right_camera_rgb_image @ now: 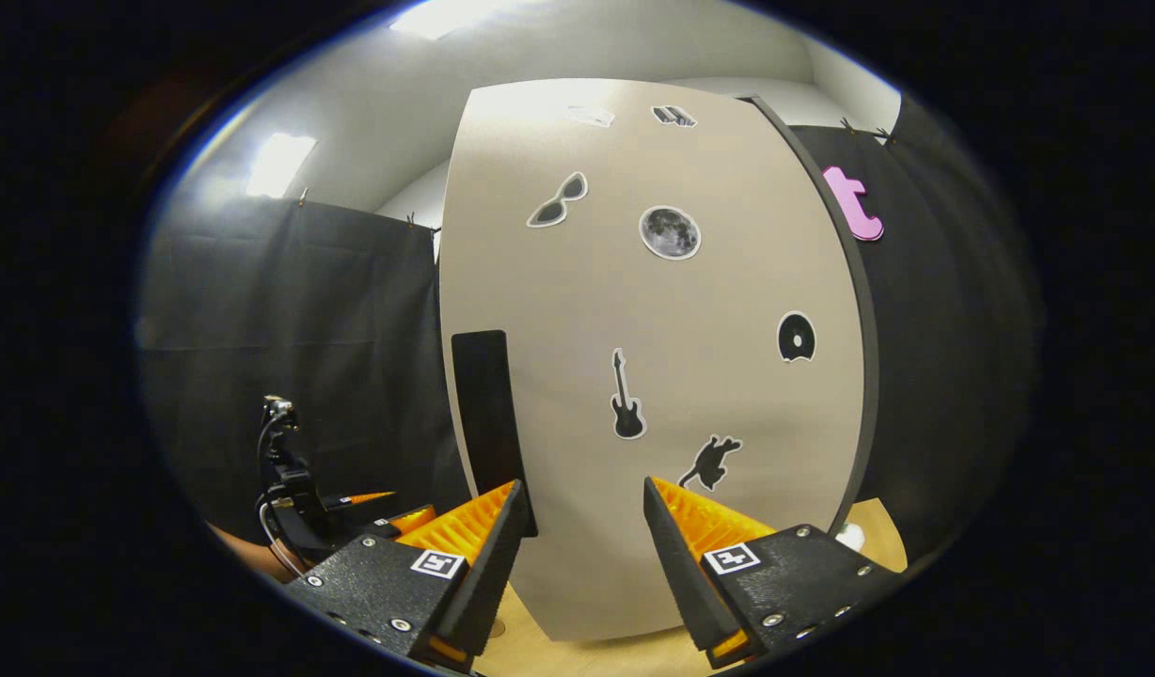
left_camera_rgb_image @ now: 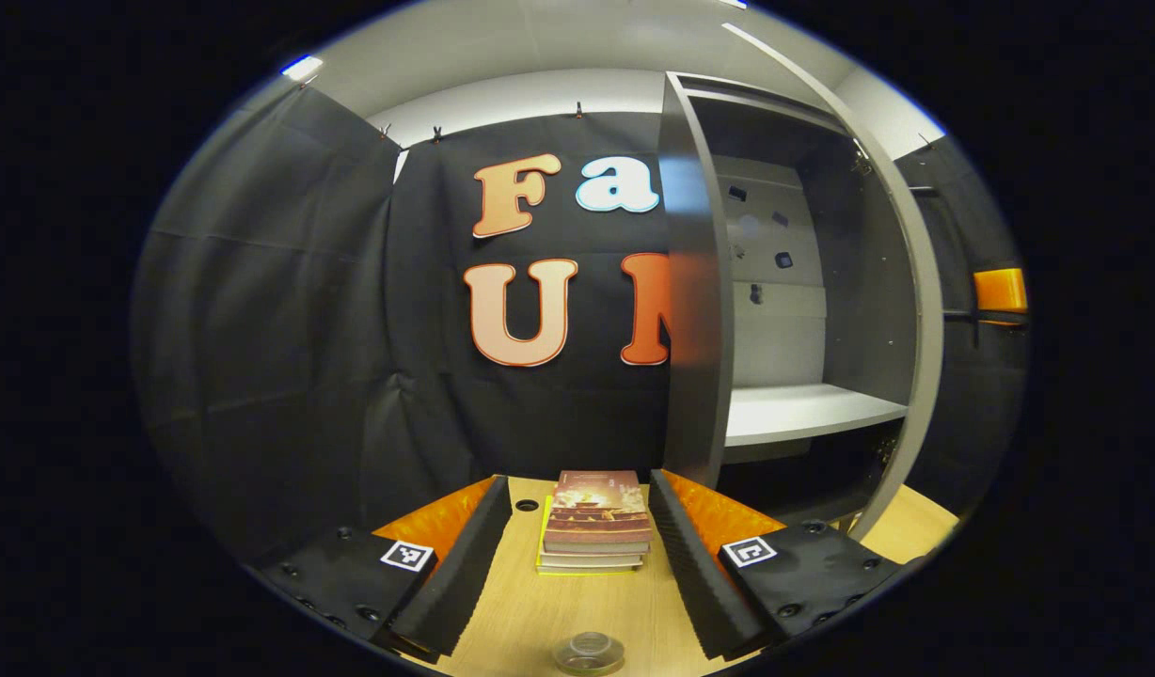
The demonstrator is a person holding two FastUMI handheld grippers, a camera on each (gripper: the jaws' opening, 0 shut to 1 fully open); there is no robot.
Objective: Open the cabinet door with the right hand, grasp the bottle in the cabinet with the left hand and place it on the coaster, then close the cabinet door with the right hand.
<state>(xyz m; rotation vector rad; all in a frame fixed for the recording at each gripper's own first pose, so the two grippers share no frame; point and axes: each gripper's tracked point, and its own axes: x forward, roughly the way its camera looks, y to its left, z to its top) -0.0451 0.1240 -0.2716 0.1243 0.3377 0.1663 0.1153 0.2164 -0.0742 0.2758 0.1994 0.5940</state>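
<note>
The cabinet [left_camera_rgb_image: 695, 310] stands at the back of the table, and its door [left_camera_rgb_image: 921, 282] is swung open, edge-on to the left gripper view. Its white shelf [left_camera_rgb_image: 803, 412] lies bare where I can see it. My left gripper [left_camera_rgb_image: 577, 489] hovers open over the table with nothing between its fingers. A small round clear thing [left_camera_rgb_image: 589, 652] lies on the table below it; I cannot tell whether it is the coaster or the bottle's top. My right gripper [right_camera_rgb_image: 582, 498] is open, facing the door's front [right_camera_rgb_image: 653, 376] close to the black handle [right_camera_rgb_image: 488, 423].
A stack of books [left_camera_rgb_image: 596, 522] lies on the wooden table [left_camera_rgb_image: 540, 611] ahead of the left gripper. An orange part of the other gripper [left_camera_rgb_image: 1001, 291] shows beyond the door. The left gripper [right_camera_rgb_image: 295, 498] with its cable shows at the lower left of the right gripper view.
</note>
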